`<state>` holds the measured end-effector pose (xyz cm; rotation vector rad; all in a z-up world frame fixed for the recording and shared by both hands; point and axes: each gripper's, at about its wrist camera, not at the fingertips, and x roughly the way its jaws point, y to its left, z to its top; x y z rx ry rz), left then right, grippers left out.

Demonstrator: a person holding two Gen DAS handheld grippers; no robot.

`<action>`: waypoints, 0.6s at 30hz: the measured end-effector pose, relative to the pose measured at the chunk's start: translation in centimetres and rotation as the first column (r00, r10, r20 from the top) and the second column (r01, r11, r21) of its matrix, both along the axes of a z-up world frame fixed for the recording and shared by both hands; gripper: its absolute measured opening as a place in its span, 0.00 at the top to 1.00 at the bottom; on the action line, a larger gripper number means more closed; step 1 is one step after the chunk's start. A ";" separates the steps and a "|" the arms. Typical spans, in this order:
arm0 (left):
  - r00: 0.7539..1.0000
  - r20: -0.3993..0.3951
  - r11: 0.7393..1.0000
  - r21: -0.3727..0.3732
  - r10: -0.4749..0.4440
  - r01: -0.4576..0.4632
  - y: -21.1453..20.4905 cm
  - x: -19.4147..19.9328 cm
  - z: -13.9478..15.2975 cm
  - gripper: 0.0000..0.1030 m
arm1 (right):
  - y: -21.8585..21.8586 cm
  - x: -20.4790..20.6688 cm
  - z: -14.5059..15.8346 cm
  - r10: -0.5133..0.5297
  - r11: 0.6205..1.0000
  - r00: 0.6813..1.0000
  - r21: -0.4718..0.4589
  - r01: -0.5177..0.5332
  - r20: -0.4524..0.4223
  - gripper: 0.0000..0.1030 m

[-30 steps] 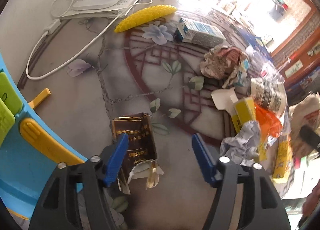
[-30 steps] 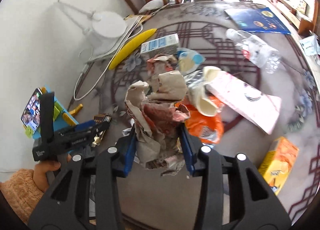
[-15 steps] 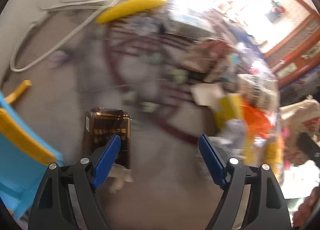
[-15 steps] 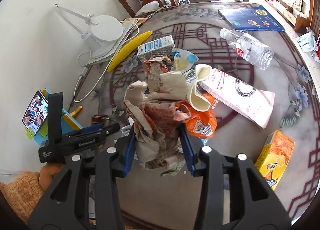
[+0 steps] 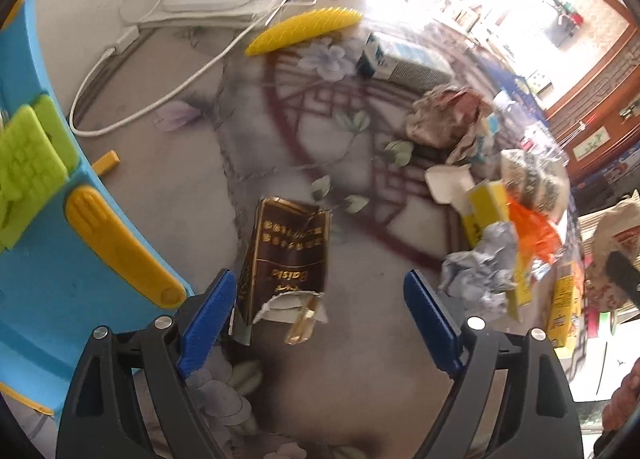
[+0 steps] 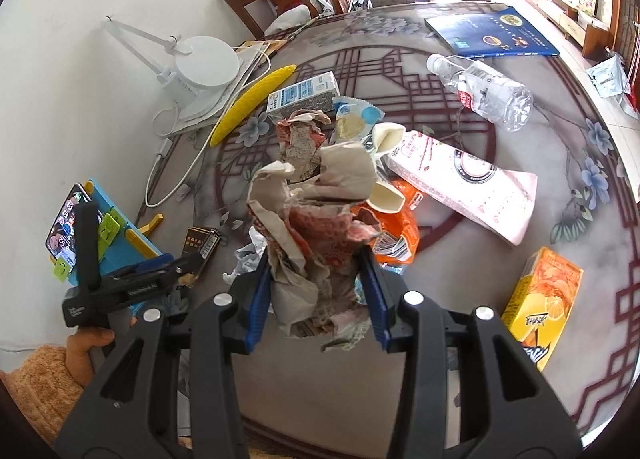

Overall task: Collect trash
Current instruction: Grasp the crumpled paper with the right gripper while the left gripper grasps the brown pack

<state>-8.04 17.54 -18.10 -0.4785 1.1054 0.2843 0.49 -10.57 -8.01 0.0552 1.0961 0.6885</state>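
Above the patterned tabletop (image 6: 500, 291), right hand-held gripper (image 6: 316, 295) clamps a crumpled paper wad (image 6: 316, 219) off the surface, while left hand-held gripper (image 5: 316, 323), jaws spread wide, brackets a torn brown packet (image 5: 286, 255) lying flat.

I see bare bench (image 5: 192, 195) left of and beyond the brown packet (image 5: 286, 255), open to my left gripper (image 5: 320, 323). The blue stand (image 5: 48, 259) crowds its left side; crumpled foil (image 5: 480, 271) and the yellow carton (image 5: 486, 215) block the right. The white cable (image 5: 160, 99) crosses farther back.
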 end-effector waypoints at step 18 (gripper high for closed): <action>0.999 -0.027 0.999 0.025 -0.033 0.033 -0.5 3.0 -0.8 0.59 | -1.1 0.0 0.6 -0.019 1.000 1.000 0.010 0.018 0.016 0.59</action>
